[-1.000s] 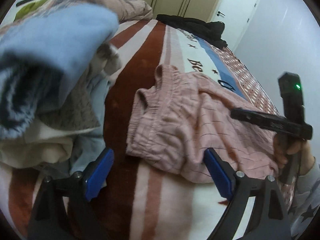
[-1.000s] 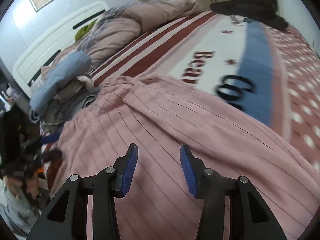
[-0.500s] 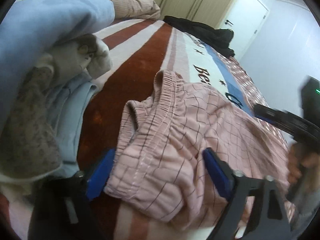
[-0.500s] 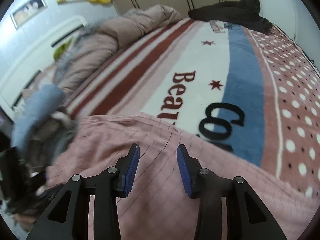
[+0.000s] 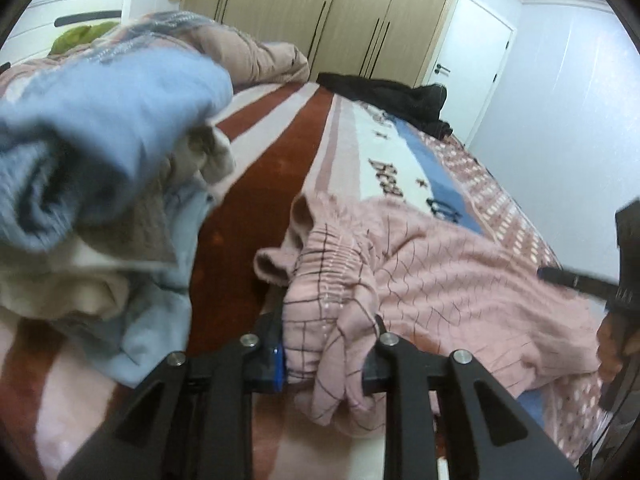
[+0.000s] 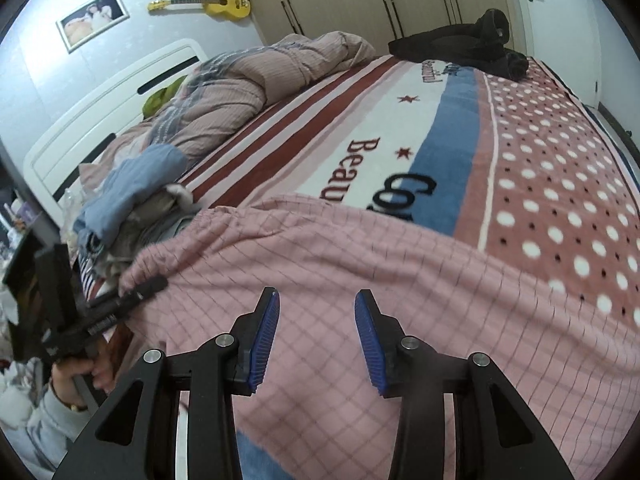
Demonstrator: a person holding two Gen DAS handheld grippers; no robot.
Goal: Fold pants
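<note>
The pink checked pants (image 5: pixel 440 280) lie spread on the bed blanket (image 6: pixel 440 128). My left gripper (image 5: pixel 324 356) is shut on the bunched waistband corner of the pants, cloth filling the gap between its fingers. In the right wrist view the pants (image 6: pixel 400 280) cover the foreground, and my right gripper (image 6: pixel 316 336) hovers just above them, open and empty, blue pads apart. The left gripper also shows in the right wrist view (image 6: pixel 120 300) at the pants' left edge. The right gripper's body shows at the right edge of the left wrist view.
A heap of blue, grey and cream clothes (image 5: pixel 100 168) lies close on the left. A rumpled pink duvet (image 6: pixel 260 76) is at the headboard. Black clothes (image 6: pixel 460 44) lie at the far end near the wardrobe and door.
My left gripper moved forward onto the waistband corner and shut on it, lifting it a little. My right gripper stayed open above the pants and shifted slightly.
</note>
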